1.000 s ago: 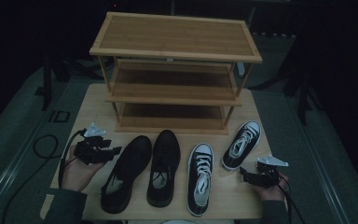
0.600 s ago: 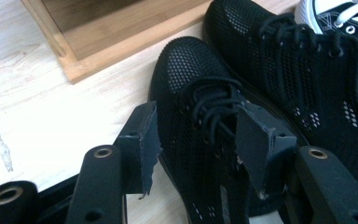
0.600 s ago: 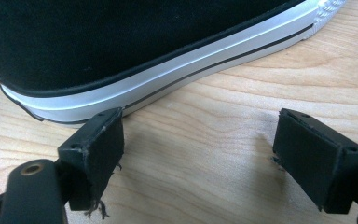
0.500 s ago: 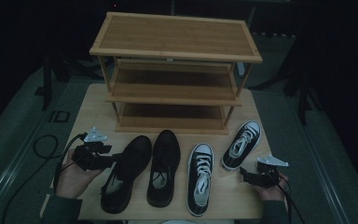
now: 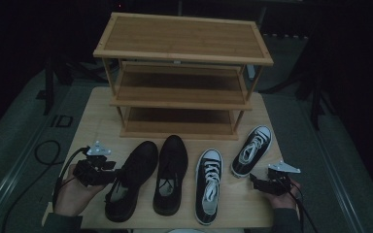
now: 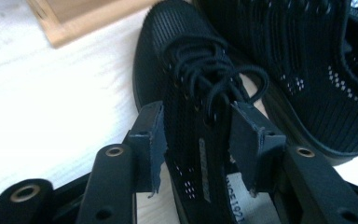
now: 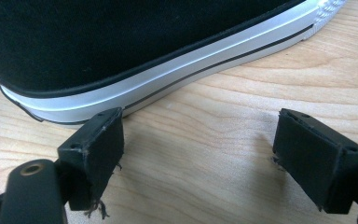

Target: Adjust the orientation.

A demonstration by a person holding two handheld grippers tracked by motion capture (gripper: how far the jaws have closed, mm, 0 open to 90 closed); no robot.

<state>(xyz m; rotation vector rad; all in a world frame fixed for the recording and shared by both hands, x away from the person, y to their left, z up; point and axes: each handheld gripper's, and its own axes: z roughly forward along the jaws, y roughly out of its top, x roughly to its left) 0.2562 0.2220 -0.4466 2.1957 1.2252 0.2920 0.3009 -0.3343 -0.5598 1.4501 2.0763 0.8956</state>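
While the left hand-held gripper (image 6: 198, 140) straddles the black knit shoe's (image 6: 200, 93) laced tongue, right hand-held gripper (image 7: 198, 158) gapes wide.

Four shoes lie in a row on the wooden table (image 5: 92, 127), in front of a three-tier wooden shoe rack (image 5: 182, 73) standing at 12 o'clock. At 7 o'clock lies a black knit lace-up shoe (image 5: 130, 177), toe pointing toward 1 o'clock; its tongue sits between the left gripper's (image 6: 200, 135) parted jaws. Its mate (image 5: 170, 172) lies just beside it, toe toward 12. A black-and-white canvas sneaker (image 5: 208, 184) lies at 6 o'clock, and another (image 5: 251, 150) at 4 o'clock is angled toward 1.
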